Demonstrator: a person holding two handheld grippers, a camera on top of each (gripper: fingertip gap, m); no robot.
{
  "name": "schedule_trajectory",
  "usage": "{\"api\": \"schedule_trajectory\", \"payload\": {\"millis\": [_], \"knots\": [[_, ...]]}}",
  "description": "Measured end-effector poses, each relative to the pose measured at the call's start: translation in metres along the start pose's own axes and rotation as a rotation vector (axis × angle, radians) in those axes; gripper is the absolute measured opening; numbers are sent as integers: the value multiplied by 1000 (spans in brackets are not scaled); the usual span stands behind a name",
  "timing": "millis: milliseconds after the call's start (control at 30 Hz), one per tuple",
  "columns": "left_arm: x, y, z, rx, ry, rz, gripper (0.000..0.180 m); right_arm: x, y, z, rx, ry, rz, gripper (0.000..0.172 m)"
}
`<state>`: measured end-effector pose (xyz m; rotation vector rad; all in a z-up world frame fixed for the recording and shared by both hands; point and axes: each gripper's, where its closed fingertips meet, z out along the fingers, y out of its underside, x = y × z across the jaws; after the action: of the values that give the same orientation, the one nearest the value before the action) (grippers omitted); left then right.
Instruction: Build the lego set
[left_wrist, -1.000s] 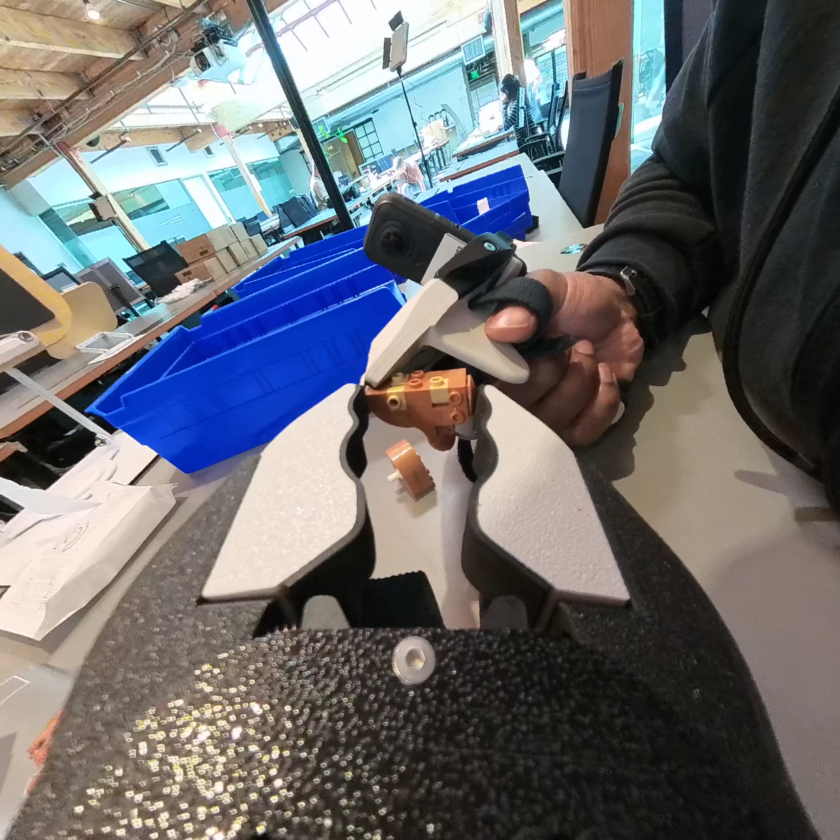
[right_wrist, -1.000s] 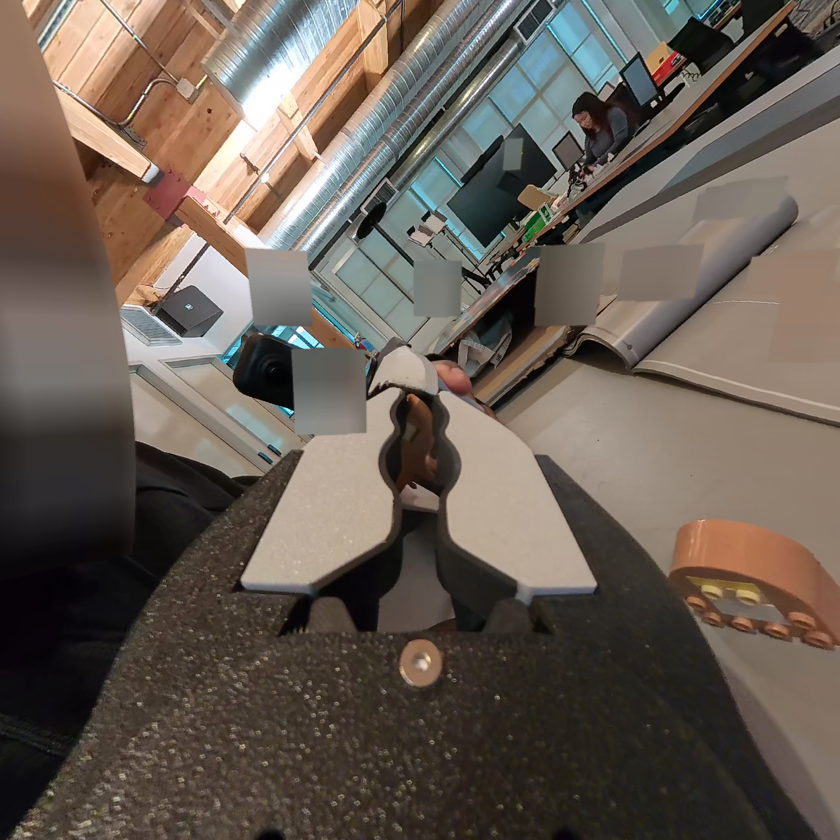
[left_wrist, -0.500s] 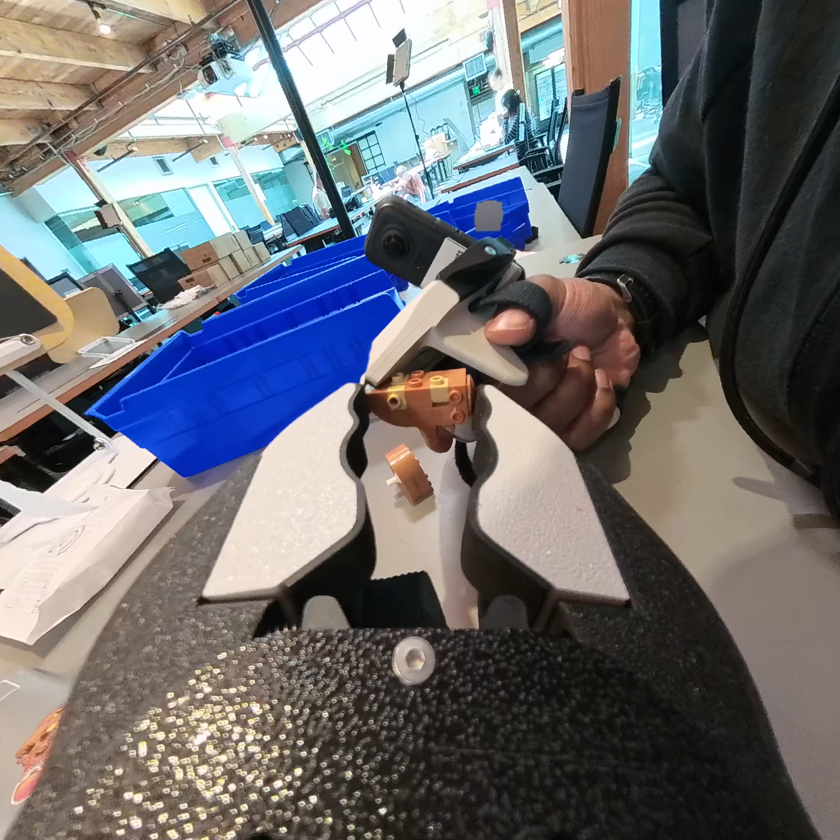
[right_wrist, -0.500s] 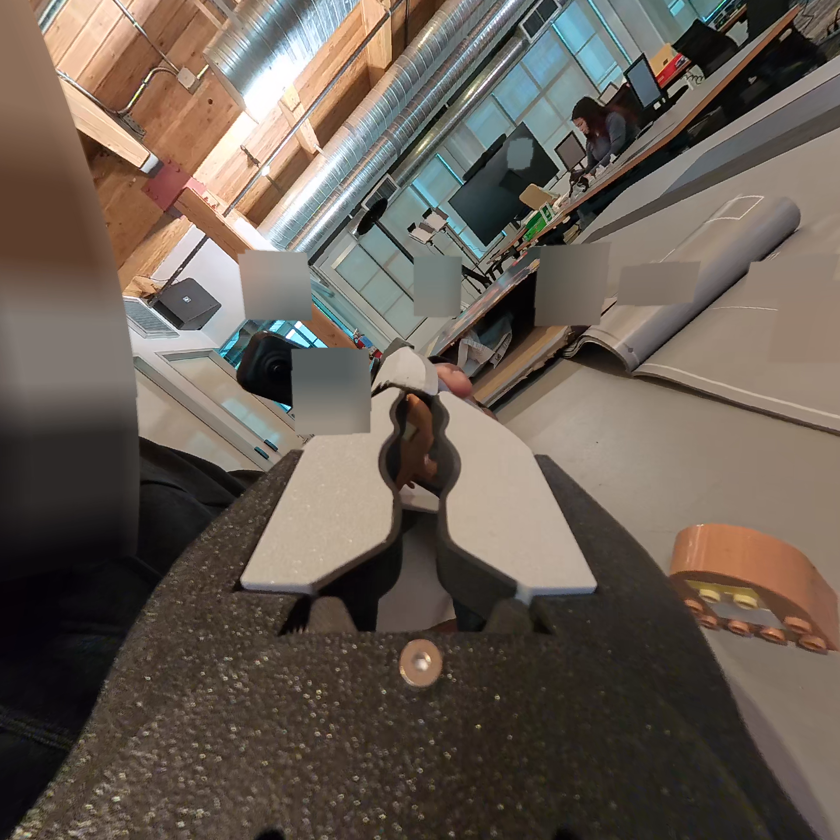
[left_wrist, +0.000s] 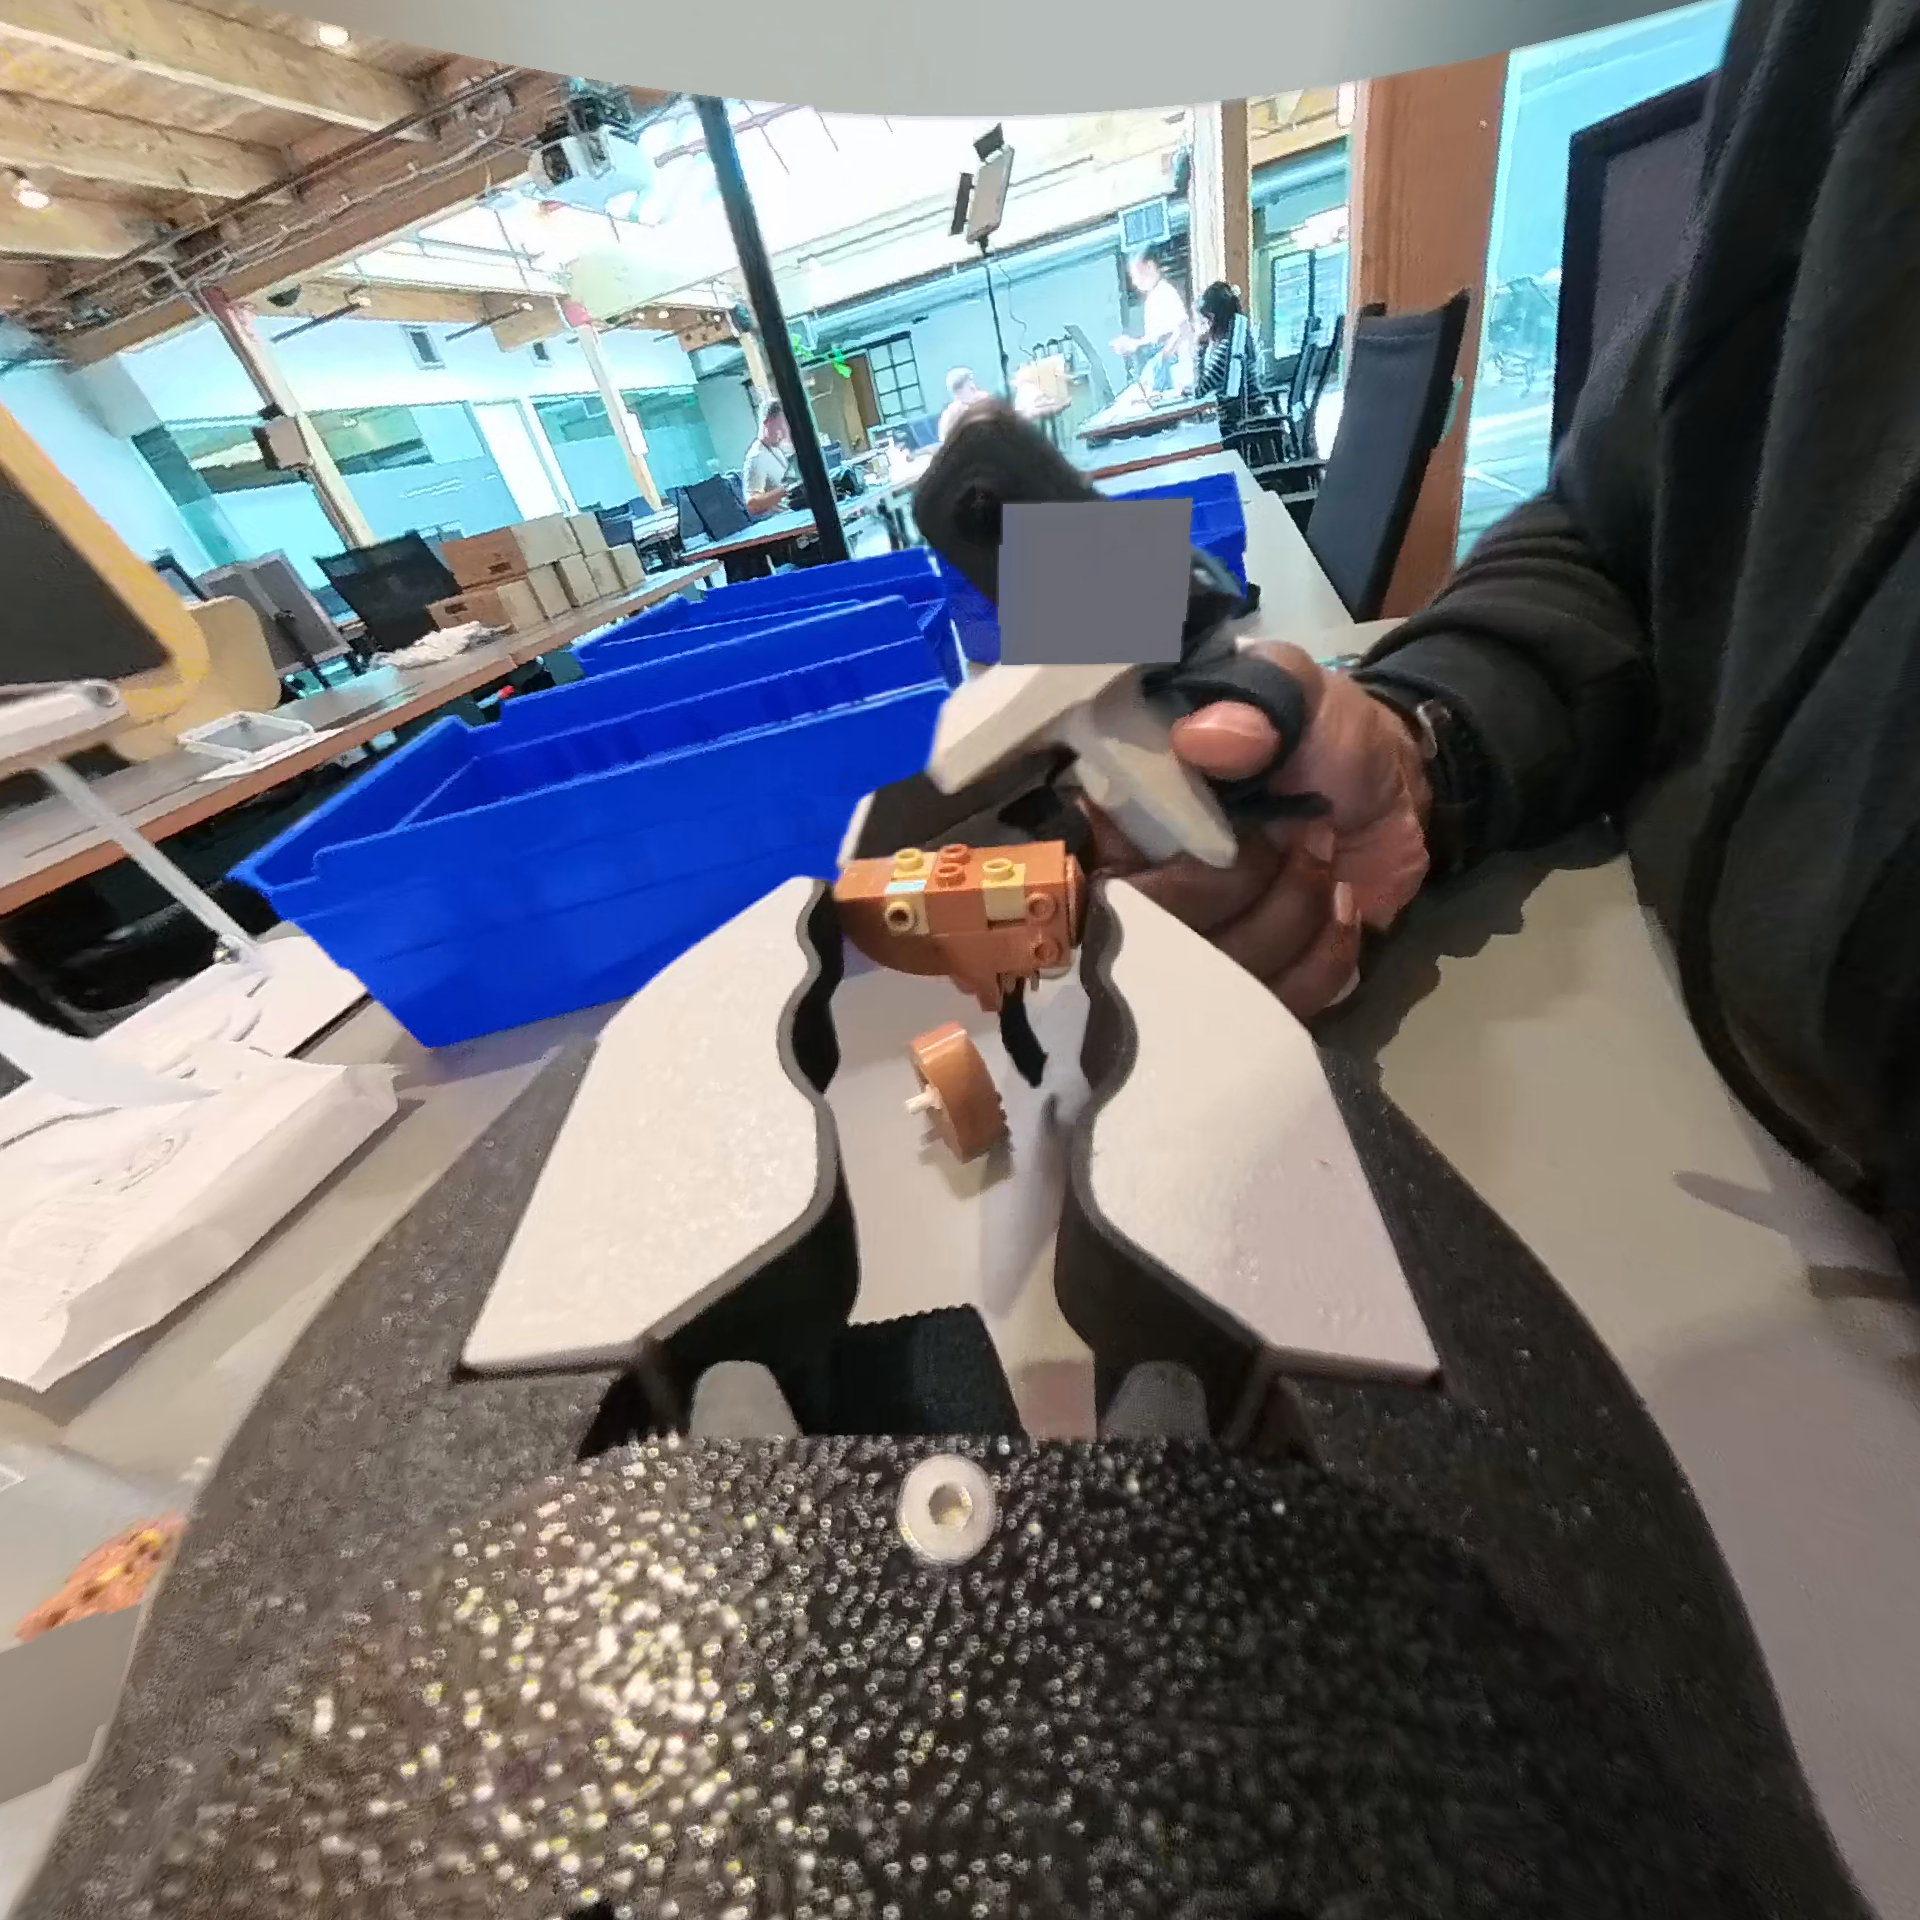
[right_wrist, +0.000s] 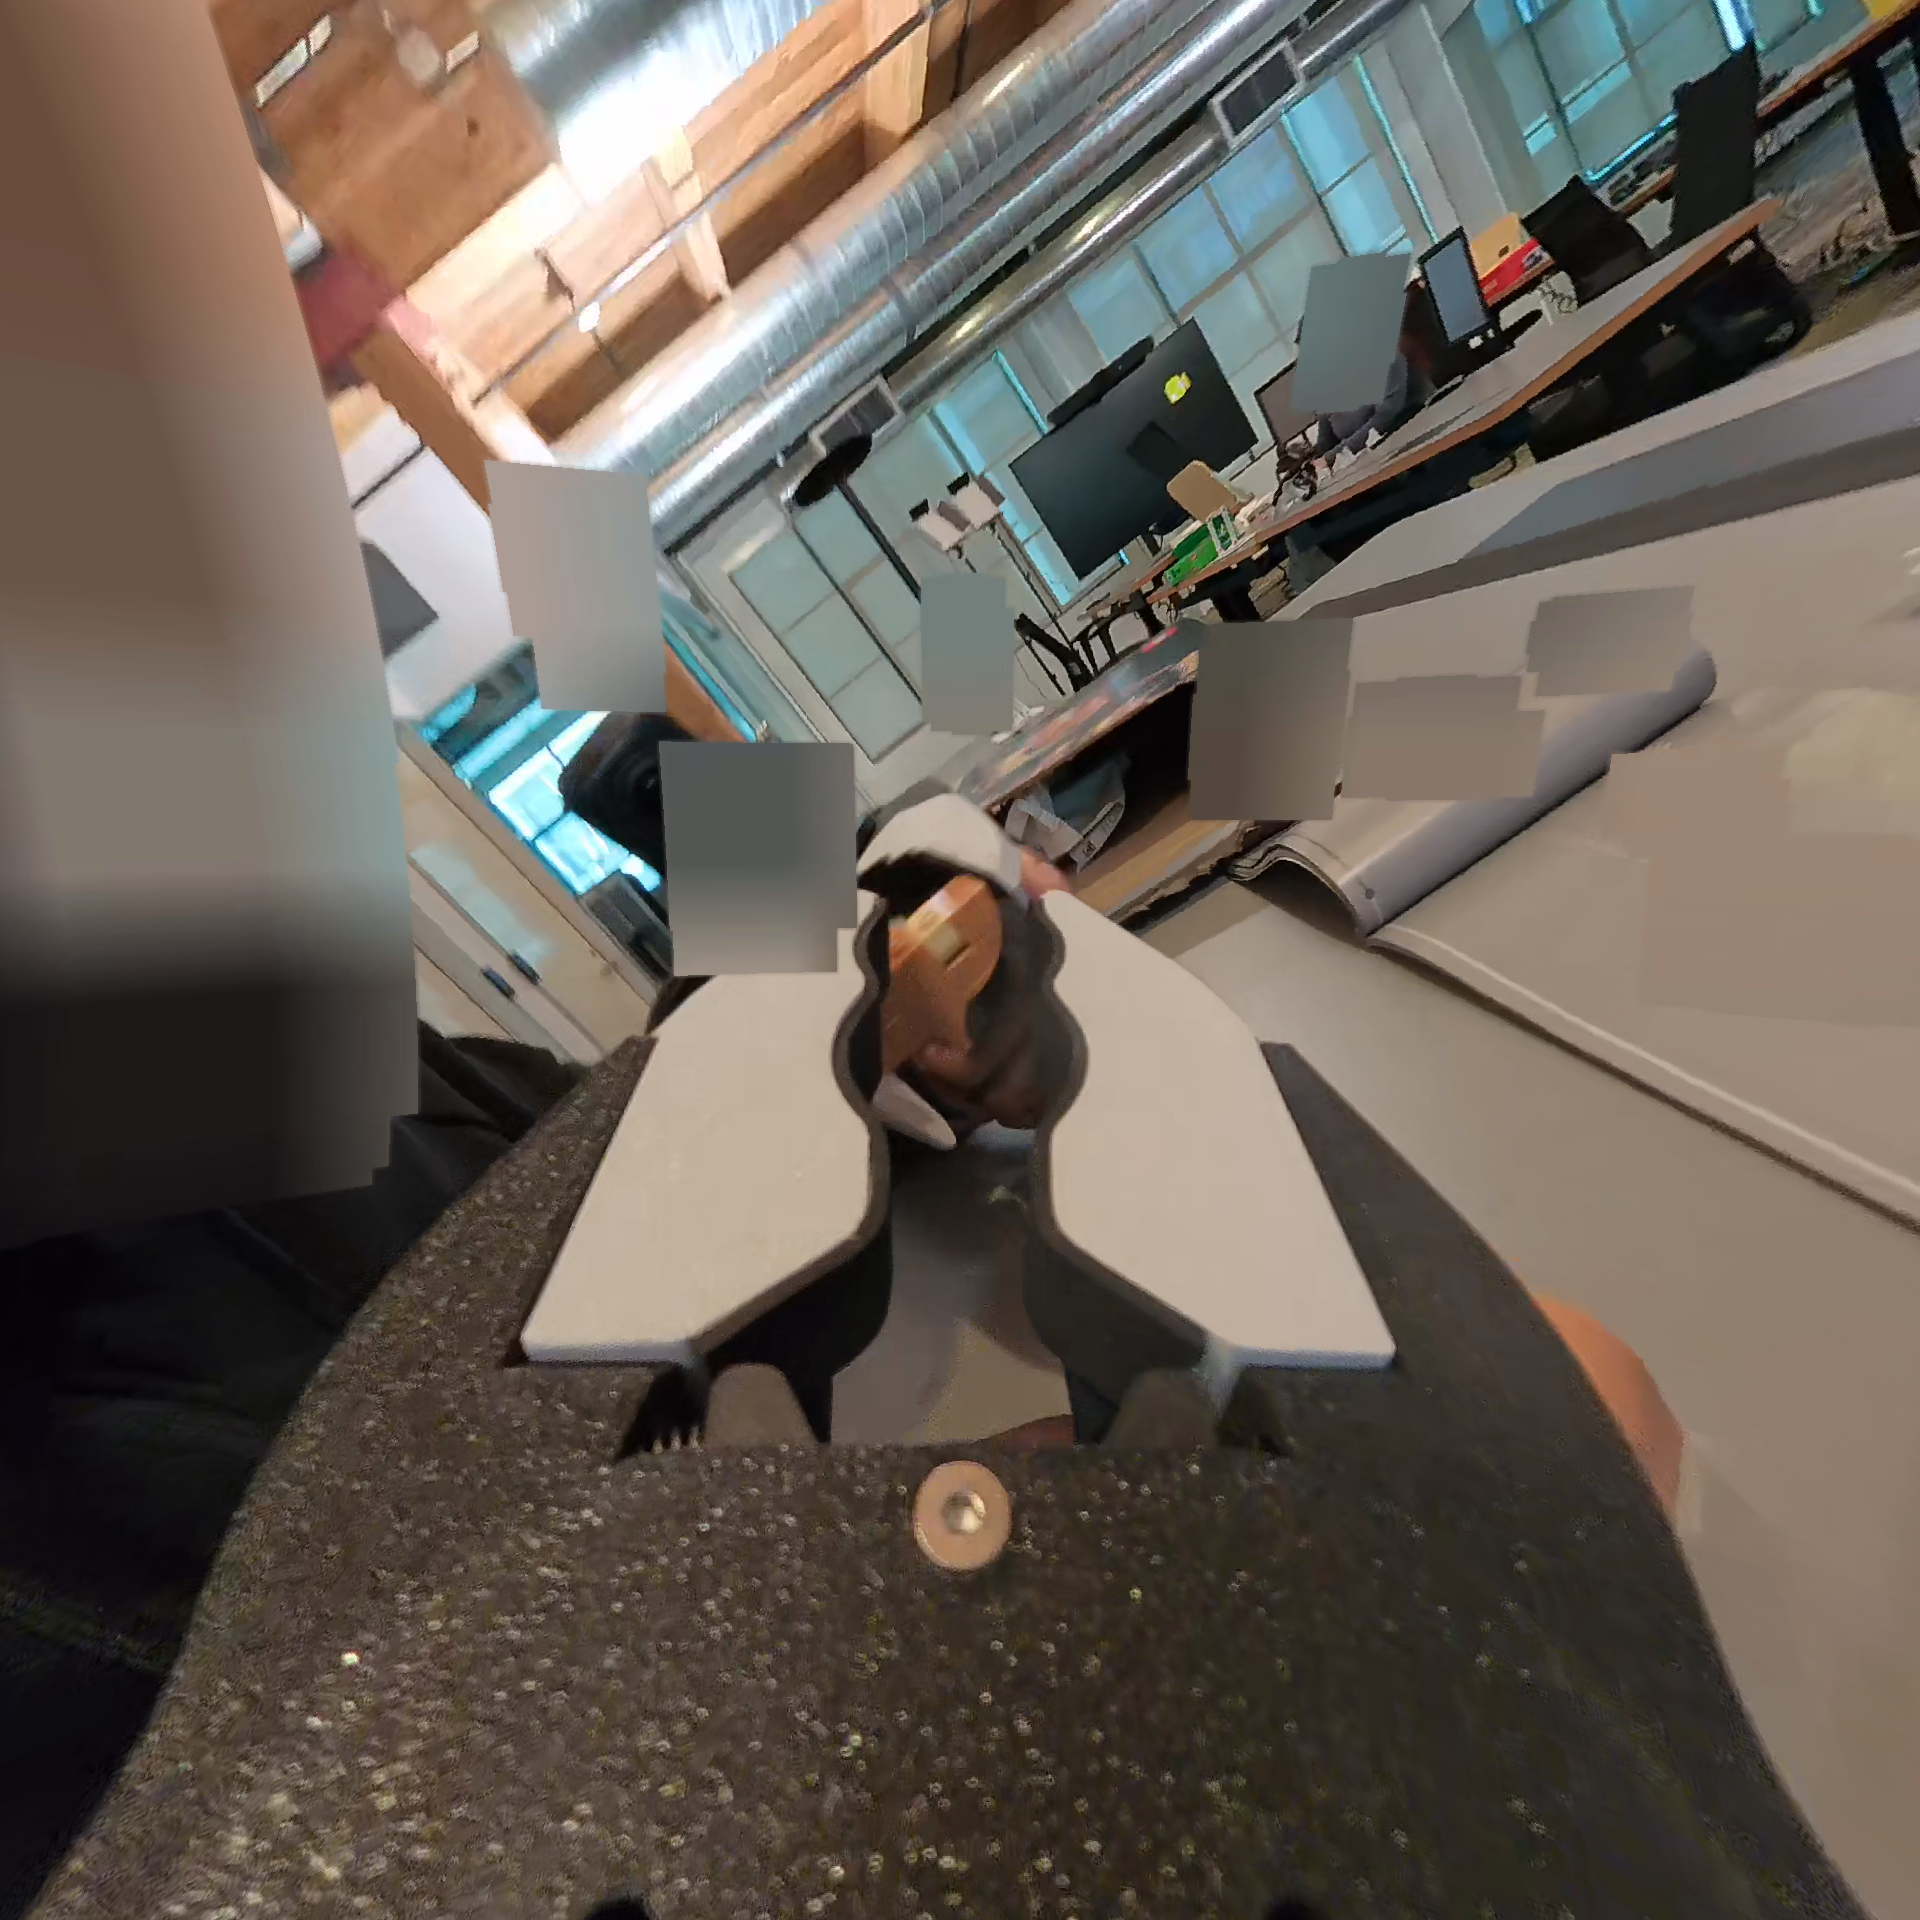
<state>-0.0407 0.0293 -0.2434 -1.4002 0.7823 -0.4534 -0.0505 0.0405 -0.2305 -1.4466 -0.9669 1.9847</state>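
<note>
In the left wrist view my left gripper (left_wrist: 958, 906) is shut on a brown lego assembly (left_wrist: 951, 914) with tan and orange studs on top, and holds it above the grey table (left_wrist: 1507, 1195). My right gripper (left_wrist: 1049, 764), in a person's hand, is just above and behind the assembly, with its fingers off it. In the right wrist view my right gripper (right_wrist: 961, 935) is open. The brown assembly (right_wrist: 940, 966) shows between and beyond its fingertips, and nothing presses on it there. A small round brown lego piece (left_wrist: 961, 1091) lies on the table under the assembly.
Blue bins (left_wrist: 623, 831) stand in a row at the back left. A white paper bag (left_wrist: 156, 1174) lies at the left. An open booklet (right_wrist: 1558, 935) lies on the table in the right wrist view. A blurred brown piece (right_wrist: 1610, 1392) sits at that view's right edge. My two grippers' fingertips are within a few centimetres of each other. The small round brown lego piece (left_wrist: 961, 1091) is about 10 centimetres from both grippers' fingertips.
My right gripper was shut on the assembly; it has opened, let go and drawn up and back. My left gripper still holds the assembly, which has barely moved.
</note>
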Motion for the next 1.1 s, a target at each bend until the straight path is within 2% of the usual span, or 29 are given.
{"api": "schedule_trajectory", "payload": {"millis": [133, 267, 467, 567, 1100], "knots": [[-9, 0, -5, 5, -9, -79, 44, -7, 7, 3, -80, 7, -162, 31], [-5, 3, -3, -12, 16, -85, 44, -7, 15, 5, -137, 22, -250, 32], [-4, 2, -3, -16, 20, -92, 44, -8, 21, 5, -175, 17, -301, 32], [-4, 2, -2, -15, 16, -96, 44, -11, 21, 5, -175, -1, -312, 25], [-2, 2, -4, -13, 12, -80, 43, -13, 24, 5, -183, -10, -328, 23]]}}
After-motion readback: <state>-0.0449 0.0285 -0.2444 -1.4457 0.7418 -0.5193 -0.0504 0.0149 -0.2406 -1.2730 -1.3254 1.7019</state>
